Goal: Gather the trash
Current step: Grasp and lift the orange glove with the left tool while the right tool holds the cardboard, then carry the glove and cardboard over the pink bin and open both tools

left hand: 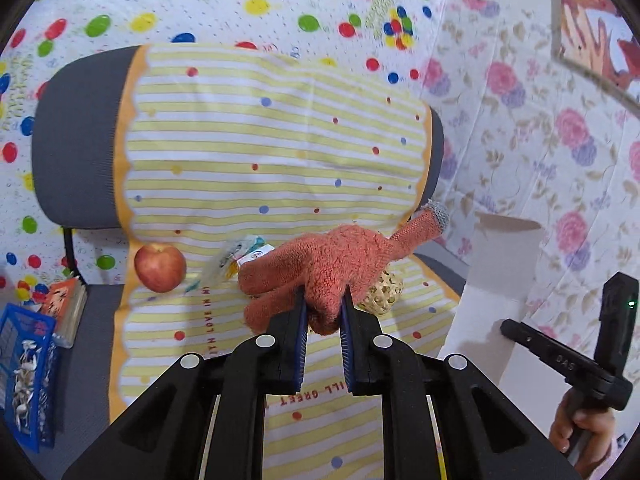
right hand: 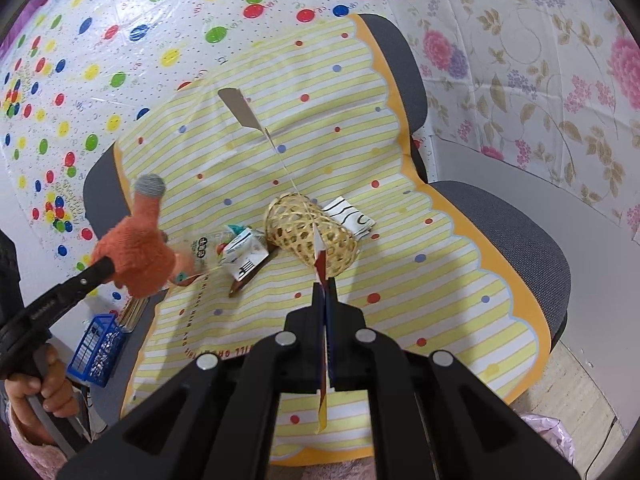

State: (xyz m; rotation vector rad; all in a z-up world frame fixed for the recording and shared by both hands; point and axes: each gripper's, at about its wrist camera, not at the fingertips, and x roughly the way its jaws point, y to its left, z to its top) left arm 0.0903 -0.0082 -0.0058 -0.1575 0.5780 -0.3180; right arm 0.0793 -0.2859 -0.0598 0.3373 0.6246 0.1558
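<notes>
Tongs come first: the left gripper [left hand: 324, 312] has its jaws closed almost together on an orange glove [left hand: 320, 268], pinching it at the cuff so it hangs in the air above the chair [right hand: 520, 240], with one grey-tipped finger sticking up. The right gripper [right hand: 325, 280] is fully closed on a thin card [right hand: 240, 110], seen edge-on, so I cannot tell what it really is; in the left view a white box [left hand: 480, 280] stands at this gripper, perhaps the bag or carton for the trash. On the striped cloth [right hand: 400, 300] of the seat lie a crumpled wrapper [right hand: 208, 248], a small carton [right hand: 244, 256], a folded paper [right hand: 348, 216], and a wicker ball [right hand: 312, 236] just beside them. An apple [left hand: 160, 266] rests near the left edge of the cloth. I judge the task is at an early or middle stage: one thing is lifted, nothing is visibly inside a container, and the wrapper, carton and paper remain. A blue crate [left hand: 24, 368] is cut off at the edge, its contents are unclear. The glove hides part of the wrapper.
</notes>
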